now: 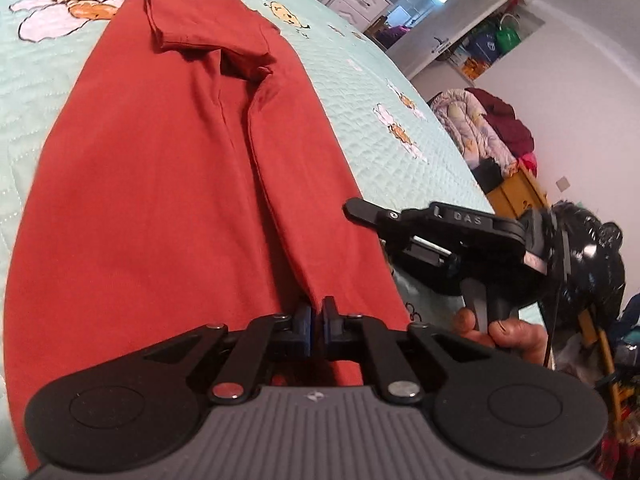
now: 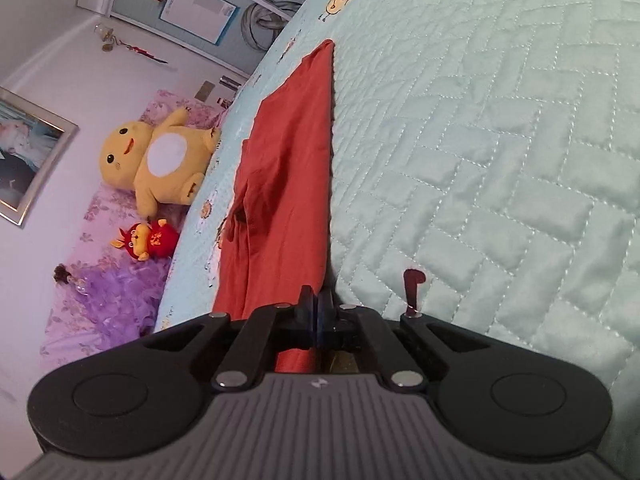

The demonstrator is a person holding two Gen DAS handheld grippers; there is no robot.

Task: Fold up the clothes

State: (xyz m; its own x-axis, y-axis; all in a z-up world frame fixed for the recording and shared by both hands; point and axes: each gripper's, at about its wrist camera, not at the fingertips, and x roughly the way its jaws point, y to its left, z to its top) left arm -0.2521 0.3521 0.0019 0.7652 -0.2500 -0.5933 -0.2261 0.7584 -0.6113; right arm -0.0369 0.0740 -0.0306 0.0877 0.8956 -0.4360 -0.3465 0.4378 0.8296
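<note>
both hand-held grippers, left (image 1: 316,312) & right (image 2: 318,300), clamped on near hem of red shirt (image 1: 160,168), laid ahead on quilt (image 1: 360,92).

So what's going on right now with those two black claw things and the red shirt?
Left gripper jaws shut on the red shirt hem. Right gripper jaws shut on the shirt's edge. Shirt flat on the quilted bedspread, sides folded in. Nothing in the way.

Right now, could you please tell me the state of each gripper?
Left gripper: closed on the hem of the red shirt.
Right gripper: closed on the shirt's edge.
</note>
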